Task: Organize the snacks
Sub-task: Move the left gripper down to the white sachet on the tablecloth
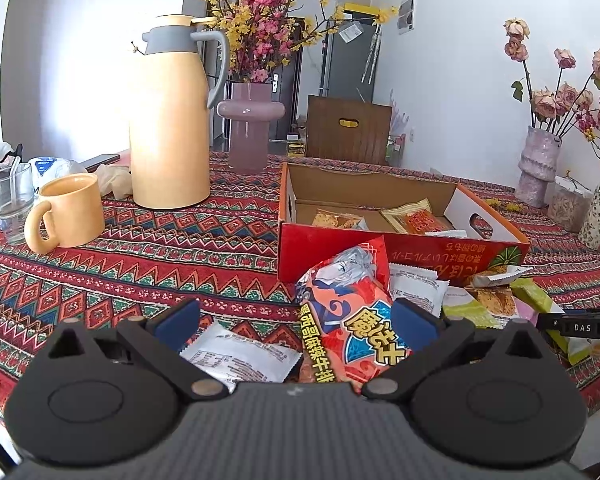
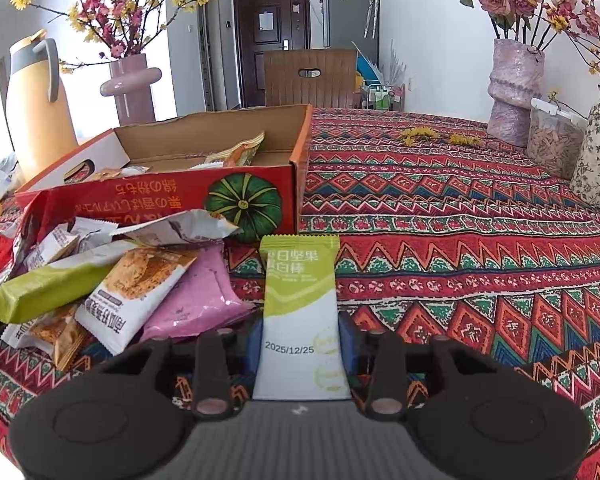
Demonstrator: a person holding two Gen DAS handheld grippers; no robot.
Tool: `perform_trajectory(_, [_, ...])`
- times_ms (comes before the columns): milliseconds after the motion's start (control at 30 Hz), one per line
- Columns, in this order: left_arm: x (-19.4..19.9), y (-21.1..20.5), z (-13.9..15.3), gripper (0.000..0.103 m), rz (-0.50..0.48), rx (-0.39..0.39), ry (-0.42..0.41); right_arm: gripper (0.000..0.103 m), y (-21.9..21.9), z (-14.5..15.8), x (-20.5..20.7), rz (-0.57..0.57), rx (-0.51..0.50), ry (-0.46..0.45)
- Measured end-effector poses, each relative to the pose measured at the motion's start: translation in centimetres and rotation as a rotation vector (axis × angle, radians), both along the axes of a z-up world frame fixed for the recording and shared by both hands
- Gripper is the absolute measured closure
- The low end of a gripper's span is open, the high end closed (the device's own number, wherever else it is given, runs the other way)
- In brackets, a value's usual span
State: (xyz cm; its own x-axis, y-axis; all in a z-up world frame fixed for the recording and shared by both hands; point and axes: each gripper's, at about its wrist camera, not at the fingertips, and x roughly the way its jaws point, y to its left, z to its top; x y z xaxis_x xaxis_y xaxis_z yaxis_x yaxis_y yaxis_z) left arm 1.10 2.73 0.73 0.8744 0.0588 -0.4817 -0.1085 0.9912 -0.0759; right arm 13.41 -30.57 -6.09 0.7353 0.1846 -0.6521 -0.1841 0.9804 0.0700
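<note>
A red cardboard box (image 2: 160, 196) with a pumpkin picture stands open on the patterned tablecloth and holds a few snack packets (image 1: 416, 220). In front of it lies a loose pile of snack packets (image 2: 140, 276). My right gripper (image 2: 300, 336) is shut on a green-and-white snack packet (image 2: 298, 292), which points towards the box's right corner. My left gripper (image 1: 296, 320) is open over the left of the pile. A red cartoon-printed packet (image 1: 352, 312) lies between its fingers, against the right pad. A white packet (image 1: 240, 354) lies flat below.
A yellow thermos jug (image 1: 168, 120), a yellow mug (image 1: 68, 212) and a glass (image 1: 10, 200) stand to the left, with a pink vase (image 1: 250, 128) behind. Flower vases (image 2: 514, 88) and a jar (image 2: 554, 140) line the right edge. A wooden chair (image 2: 310, 78) stands beyond the table.
</note>
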Motion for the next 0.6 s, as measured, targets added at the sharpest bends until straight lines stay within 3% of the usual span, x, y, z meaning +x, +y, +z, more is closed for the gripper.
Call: perform_trajectory(600, [0.4, 1.7, -0.2, 0.0, 0.05, -0.002, 0.021, 0.068, -0.4, 1.7, -2.4, -0.038, 0.051, -0.087])
